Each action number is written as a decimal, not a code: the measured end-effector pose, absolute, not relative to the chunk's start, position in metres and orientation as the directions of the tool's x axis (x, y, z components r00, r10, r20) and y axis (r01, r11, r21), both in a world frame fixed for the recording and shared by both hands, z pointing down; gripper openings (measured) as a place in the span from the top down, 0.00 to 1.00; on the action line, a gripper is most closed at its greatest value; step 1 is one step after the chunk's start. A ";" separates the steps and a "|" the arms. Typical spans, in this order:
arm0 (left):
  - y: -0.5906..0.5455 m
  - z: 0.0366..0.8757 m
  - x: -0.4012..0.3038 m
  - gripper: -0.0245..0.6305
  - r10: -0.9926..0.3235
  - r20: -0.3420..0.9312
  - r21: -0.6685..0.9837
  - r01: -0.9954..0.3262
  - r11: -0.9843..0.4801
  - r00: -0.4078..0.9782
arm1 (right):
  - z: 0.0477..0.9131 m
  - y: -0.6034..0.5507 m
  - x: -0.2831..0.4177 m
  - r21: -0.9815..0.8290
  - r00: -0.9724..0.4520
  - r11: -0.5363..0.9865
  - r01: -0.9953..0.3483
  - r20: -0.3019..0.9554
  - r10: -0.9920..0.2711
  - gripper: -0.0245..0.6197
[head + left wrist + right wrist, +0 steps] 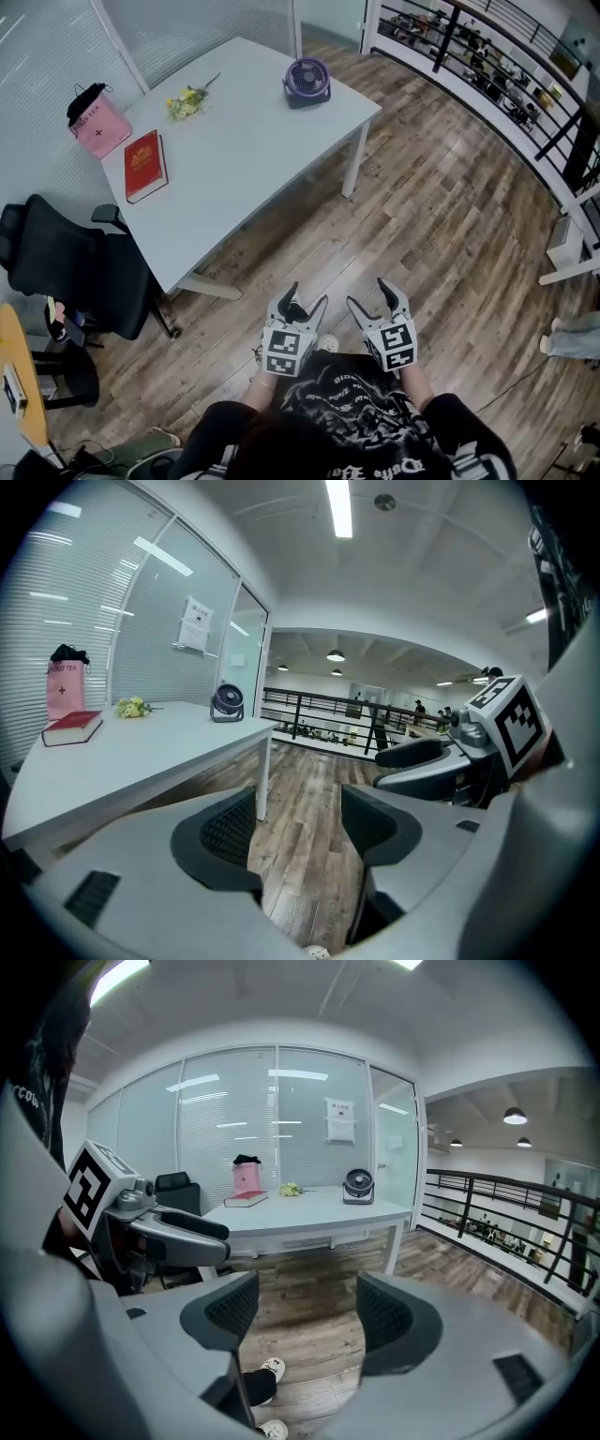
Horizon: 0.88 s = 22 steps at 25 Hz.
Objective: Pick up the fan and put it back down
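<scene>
Head view: held left tool (pixel 307 296) and right tool (pixel 367 293) low over the wooden floor (pixel 441 234), both spread apart and empty, well apart from the counter (pixel 253 150). Spotted the purple desk fan (pixel 307 81) upright near the counter's far edge, toward its right corner. Judged as the approach step, fan not yet reached; next, needed closing in and straddling the fan's body.

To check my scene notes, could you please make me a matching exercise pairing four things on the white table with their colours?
Things:
1. fan
2. book
3. bag
4. flowers

Colours:
a. yellow
b. pink
c. purple
d. red

Pairs: 1-c; 2-d; 3-b; 4-a
</scene>
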<state>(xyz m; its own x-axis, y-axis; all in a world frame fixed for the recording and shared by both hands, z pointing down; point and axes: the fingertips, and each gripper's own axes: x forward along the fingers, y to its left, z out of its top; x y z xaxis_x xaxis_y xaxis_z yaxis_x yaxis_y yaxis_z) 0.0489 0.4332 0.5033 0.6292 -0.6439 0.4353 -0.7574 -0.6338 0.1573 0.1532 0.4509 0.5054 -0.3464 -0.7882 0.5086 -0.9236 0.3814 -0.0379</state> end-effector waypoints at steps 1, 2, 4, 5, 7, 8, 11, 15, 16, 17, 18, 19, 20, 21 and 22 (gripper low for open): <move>0.424 0.503 0.049 0.52 -0.640 0.436 0.155 -0.753 -0.639 0.633 | 0.505 0.443 0.154 -0.038 -0.341 0.375 -0.926 0.510 -0.790 0.47; 0.414 0.503 0.050 0.52 -0.636 0.435 0.154 -0.749 -0.644 0.637 | 0.504 0.434 0.155 -0.036 -0.335 0.369 -0.929 0.512 -0.791 0.47; 0.393 0.502 0.050 0.52 -0.629 0.435 0.154 -0.741 -0.654 0.645 | 0.503 0.415 0.155 -0.030 -0.323 0.360 -0.932 0.516 -0.793 0.47; 0.383 0.502 0.049 0.52 -0.624 0.436 0.153 -0.736 -0.659 0.649 | 0.503 0.405 0.155 -0.027 -0.318 0.356 -0.934 0.518 -0.794 0.47; 0.362 0.503 0.048 0.52 -0.614 0.441 0.147 -0.728 -0.670 0.654 | 0.503 0.386 0.153 -0.024 -0.310 0.349 -0.937 0.520 -0.796 0.47; 0.351 0.503 0.048 0.52 -0.611 0.441 0.143 -0.724 -0.675 0.657 | 0.503 0.376 0.152 -0.023 -0.306 0.346 -0.938 0.521 -0.796 0.47; 0.319 0.502 0.047 0.52 -0.609 0.436 0.134 -0.717 -0.685 0.663 | 0.505 0.350 0.150 -0.018 -0.298 0.340 -0.940 0.527 -0.796 0.47; 0.280 0.502 0.041 0.52 -0.607 0.436 0.123 -0.712 -0.691 0.664 | 0.504 0.312 0.144 -0.013 -0.292 0.336 -0.942 0.530 -0.796 0.47; 0.271 0.503 0.038 0.52 -0.607 0.437 0.123 -0.712 -0.691 0.664 | 0.504 0.302 0.141 -0.010 -0.290 0.337 -0.942 0.530 -0.797 0.47; 0.263 0.503 0.035 0.52 -0.606 0.439 0.124 -0.712 -0.691 0.664 | 0.503 0.293 0.138 -0.008 -0.289 0.337 -0.942 0.531 -0.797 0.47; 0.254 0.504 0.032 0.52 -0.604 0.440 0.124 -0.711 -0.692 0.664 | 0.503 0.285 0.134 -0.007 -0.289 0.337 -0.941 0.531 -0.797 0.47; 0.245 0.504 0.029 0.52 -0.601 0.442 0.125 -0.709 -0.694 0.666 | 0.504 0.276 0.130 -0.008 -0.289 0.337 -0.942 0.532 -0.796 0.47; 0.236 0.504 0.027 0.52 -0.598 0.442 0.125 -0.707 -0.697 0.668 | 0.504 0.268 0.127 -0.010 -0.288 0.335 -0.942 0.534 -0.795 0.47; 0.228 0.504 0.024 0.52 -0.595 0.443 0.125 -0.703 -0.700 0.671 | 0.505 0.261 0.123 -0.011 -0.287 0.333 -0.943 0.536 -0.794 0.47; 0.220 0.504 0.022 0.52 -0.591 0.443 0.124 -0.700 -0.704 0.674 | 0.506 0.254 0.119 -0.013 -0.285 0.330 -0.944 0.538 -0.793 0.47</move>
